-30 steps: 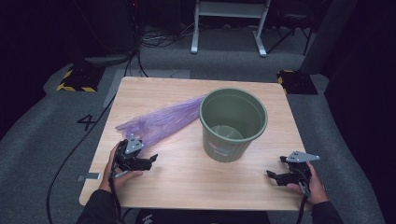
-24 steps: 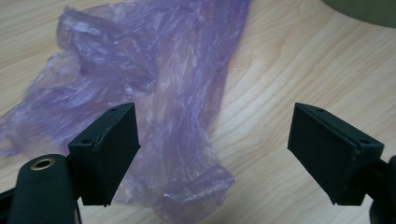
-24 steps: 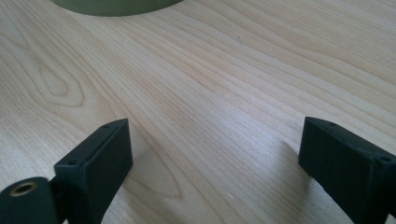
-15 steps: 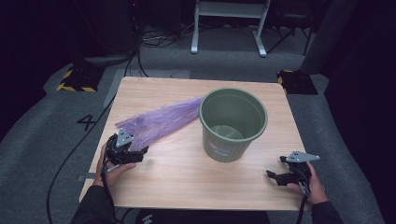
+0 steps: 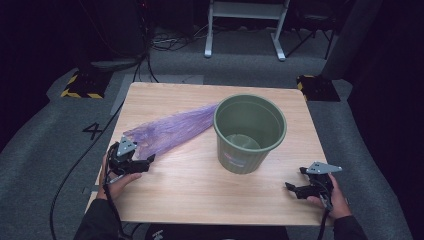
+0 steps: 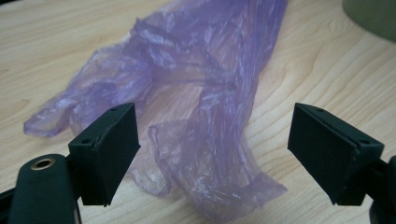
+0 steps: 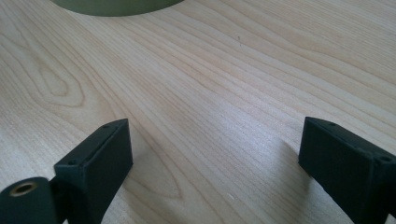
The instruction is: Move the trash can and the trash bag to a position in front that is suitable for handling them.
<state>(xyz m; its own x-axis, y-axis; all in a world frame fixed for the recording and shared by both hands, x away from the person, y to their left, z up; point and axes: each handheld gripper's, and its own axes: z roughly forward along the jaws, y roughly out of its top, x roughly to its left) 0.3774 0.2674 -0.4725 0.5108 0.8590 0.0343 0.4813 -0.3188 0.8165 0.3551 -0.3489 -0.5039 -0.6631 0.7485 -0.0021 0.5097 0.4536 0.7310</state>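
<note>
A crumpled purple plastic bag [image 5: 170, 131] lies flat on the wooden table [image 5: 190, 190], stretching from the left side toward a green bin [image 5: 250, 132]. The bin stands upright right of centre. My left gripper [image 5: 147, 161] rests at the bag's near end. In the left gripper view the bag's loose end [image 6: 205, 116] lies between the spread jaws of that gripper [image 6: 215, 149], and neither pad presses on it. Those jaws have just been opening. My right gripper [image 5: 294, 189] sits open near the front right corner, with bare wood between its jaws [image 7: 215, 158].
The bin's base [image 7: 116, 5] shows at the top of the right gripper view, well beyond the jaws. Cables and black-and-yellow floor blocks [image 5: 80, 86] lie on the grey floor around the table. A white metal stand [image 5: 245, 20] stands behind it.
My left gripper has moved to the left, up to the near end of the purple bag. The right gripper, the bag and the bin have stayed put.
</note>
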